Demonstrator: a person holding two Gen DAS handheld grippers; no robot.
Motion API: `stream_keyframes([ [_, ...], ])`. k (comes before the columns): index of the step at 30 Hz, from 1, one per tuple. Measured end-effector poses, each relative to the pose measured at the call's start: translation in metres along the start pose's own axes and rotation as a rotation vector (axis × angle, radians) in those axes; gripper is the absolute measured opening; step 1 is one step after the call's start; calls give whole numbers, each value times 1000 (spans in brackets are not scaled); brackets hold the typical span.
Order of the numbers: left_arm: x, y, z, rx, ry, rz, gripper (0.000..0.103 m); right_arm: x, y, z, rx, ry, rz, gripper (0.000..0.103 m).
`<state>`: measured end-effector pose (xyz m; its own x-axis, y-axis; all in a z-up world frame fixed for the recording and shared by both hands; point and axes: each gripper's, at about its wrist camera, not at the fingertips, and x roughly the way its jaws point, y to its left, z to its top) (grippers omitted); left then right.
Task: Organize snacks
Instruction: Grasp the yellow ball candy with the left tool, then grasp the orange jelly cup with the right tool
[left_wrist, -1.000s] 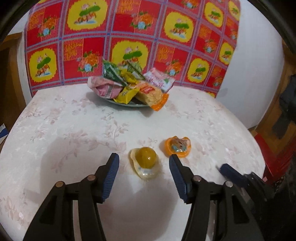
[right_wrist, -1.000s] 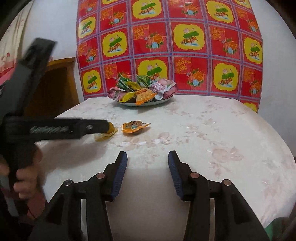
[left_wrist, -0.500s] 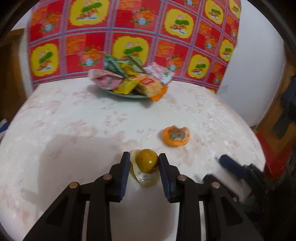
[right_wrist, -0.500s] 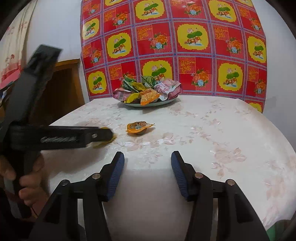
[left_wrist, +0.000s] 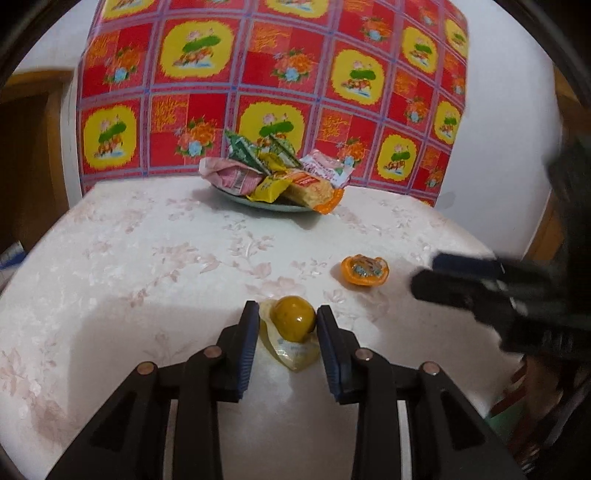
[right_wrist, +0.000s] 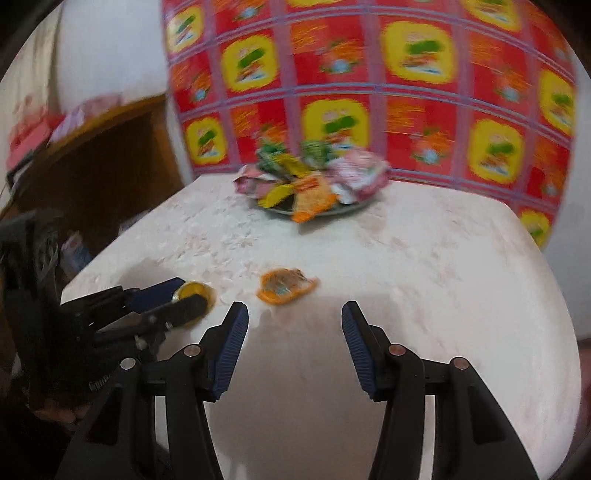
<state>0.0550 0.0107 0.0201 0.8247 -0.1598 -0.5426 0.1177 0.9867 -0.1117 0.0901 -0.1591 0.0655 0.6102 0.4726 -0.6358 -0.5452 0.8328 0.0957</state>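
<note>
Gripping the yellow jelly cup (left_wrist: 294, 323), my left hand-held gripper (left_wrist: 284, 325) has its two blue pads closed against the cup's round dome, one on each side, low in the centre of the left wrist view. The cup's clear flat rim spreads out beneath the dome, toward the bottom of the frame between the fingers, and rests on the pale flowered surface (left_wrist: 147, 258). In the right wrist view the same cup (right_wrist: 195, 291) shows at the lower left, pinched at the tips of the left hand-held gripper's dark fingers.

My right hand-held gripper (right_wrist: 294, 317) stands open with nothing between its pads. The orange jelly cup (right_wrist: 286, 286) lies on the surface just beyond its fingertips, slightly left of the middle of the gap, not touched. In the left wrist view that orange cup (left_wrist: 364, 270) sits up and to the right of the held yellow one, apart from it, with the right hand-held gripper's blurred tips at the right edge of the frame.

At the far side of the surface, upper centre in both views, a plate (left_wrist: 273, 205) carries a heap of wrapped snacks (left_wrist: 273, 173), well apart from both cups.
</note>
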Motion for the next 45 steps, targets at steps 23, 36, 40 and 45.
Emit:
stream_keyframes([
  [23,0,-1,-4,26,-19,-3,33,23,39,-10,-258,100,17,5],
  [36,0,0,-4,29,-15,-16,33,57,26,22,-219,105,-36,38],
  [40,0,0,-4,32,-15,-20,33,43,28,18,-222,76,-11,38],
  [45,0,0,-4,31,-15,-21,33,20,27,-4,-182,91,54,39],
])
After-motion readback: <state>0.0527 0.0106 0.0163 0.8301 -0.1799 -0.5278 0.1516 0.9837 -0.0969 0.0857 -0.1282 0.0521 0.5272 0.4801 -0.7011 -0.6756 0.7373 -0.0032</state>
